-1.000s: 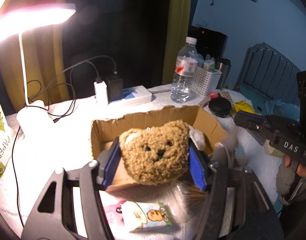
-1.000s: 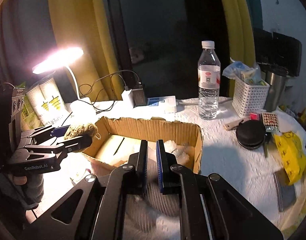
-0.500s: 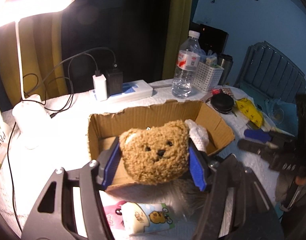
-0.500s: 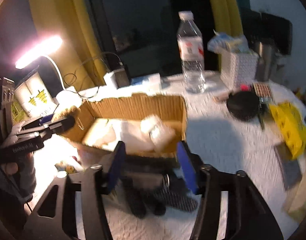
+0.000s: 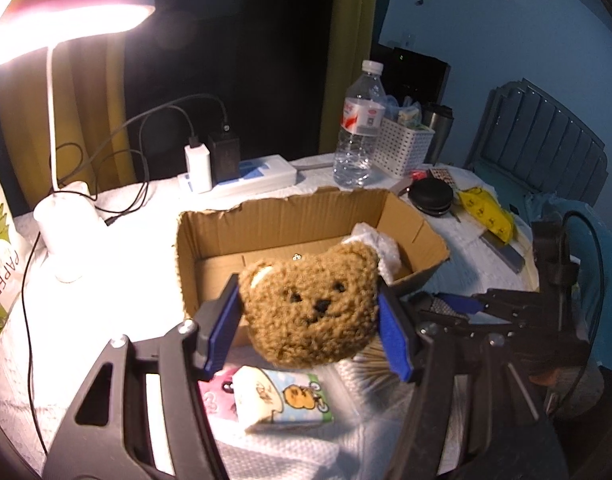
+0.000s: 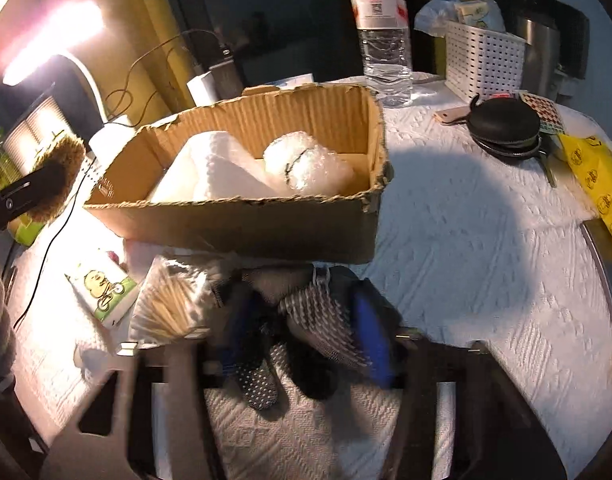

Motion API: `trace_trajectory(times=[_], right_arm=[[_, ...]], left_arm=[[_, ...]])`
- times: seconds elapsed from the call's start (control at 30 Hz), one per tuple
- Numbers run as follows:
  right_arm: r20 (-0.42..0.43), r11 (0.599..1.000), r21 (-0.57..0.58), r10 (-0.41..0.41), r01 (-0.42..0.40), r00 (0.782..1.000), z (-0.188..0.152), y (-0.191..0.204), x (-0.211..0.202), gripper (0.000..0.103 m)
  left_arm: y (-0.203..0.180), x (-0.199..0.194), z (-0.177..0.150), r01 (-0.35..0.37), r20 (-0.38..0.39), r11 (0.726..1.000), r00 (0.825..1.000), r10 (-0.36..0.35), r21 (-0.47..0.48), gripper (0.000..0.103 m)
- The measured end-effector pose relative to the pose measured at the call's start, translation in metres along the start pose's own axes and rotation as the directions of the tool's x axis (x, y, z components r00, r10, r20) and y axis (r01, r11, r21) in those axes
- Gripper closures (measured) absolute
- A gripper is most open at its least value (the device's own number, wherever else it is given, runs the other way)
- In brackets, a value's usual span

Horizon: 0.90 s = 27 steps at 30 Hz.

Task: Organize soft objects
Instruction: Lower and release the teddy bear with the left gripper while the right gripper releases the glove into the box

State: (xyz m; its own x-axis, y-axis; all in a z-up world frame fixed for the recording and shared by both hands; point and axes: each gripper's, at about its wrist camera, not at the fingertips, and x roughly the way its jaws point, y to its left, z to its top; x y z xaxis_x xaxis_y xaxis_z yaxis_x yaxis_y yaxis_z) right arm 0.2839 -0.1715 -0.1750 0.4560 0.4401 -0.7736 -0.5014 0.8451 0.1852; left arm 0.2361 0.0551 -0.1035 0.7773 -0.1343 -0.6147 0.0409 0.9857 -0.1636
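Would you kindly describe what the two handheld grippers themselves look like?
Both are black plastic frames with triangular cut-outs and silver screws. The left gripper has blue rectangular pads on its fingers. The right gripper, blurred, shows the same blue pads; a black cable loops above it.

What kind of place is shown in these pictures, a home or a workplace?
Most likely a room in a home, not a workplace. A round table under a white cloth carries everyday clutter: a lit desk lamp, a power strip with chargers and a water bottle. Yellow curtains hang beside a dark window.
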Motion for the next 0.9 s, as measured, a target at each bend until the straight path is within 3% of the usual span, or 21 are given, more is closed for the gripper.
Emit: trace_trajectory(times=[0.1, 0.13, 0.5, 0.7, 0.9], right_arm=[[0.015, 1.0, -0.028, -0.01, 0.01, 1.0, -0.002, 0.006, -0.008, 0.074], [0.027, 0.999, -0.032, -0.016, 0.017, 1.0, -0.002, 0.008, -0.013, 0.088], [0.213, 0.993, -0.114, -0.019, 0.044, 0.977, 0.035, 0.035, -0.086, 0.088], [0.255, 0.99, -0.134, -0.005, 0.041, 0.967, 0.066, 0.037, -0.087, 0.087], [0.242, 0.991, -0.135, 0.007, 0.026, 0.97, 0.082, 0.033, -0.069, 0.087]], left_arm=[[-0.002, -0.006, 0.002, 0.002, 0.014, 1.0, 1.0, -0.002, 0.011, 0.039], [-0.003, -0.008, 0.003, 0.002, 0.018, 1.0, 1.0, -0.002, 0.015, 0.039], [-0.003, -0.025, 0.028, -0.01, 0.096, 0.998, 0.995, 0.004, 0.056, 0.039], [0.007, -0.02, 0.039, -0.03, 0.111, 0.998, 0.994, 0.024, 0.048, 0.039], [0.019, 0.001, 0.042, -0.044, 0.082, 0.999, 0.996, 0.042, 0.021, 0.039]])
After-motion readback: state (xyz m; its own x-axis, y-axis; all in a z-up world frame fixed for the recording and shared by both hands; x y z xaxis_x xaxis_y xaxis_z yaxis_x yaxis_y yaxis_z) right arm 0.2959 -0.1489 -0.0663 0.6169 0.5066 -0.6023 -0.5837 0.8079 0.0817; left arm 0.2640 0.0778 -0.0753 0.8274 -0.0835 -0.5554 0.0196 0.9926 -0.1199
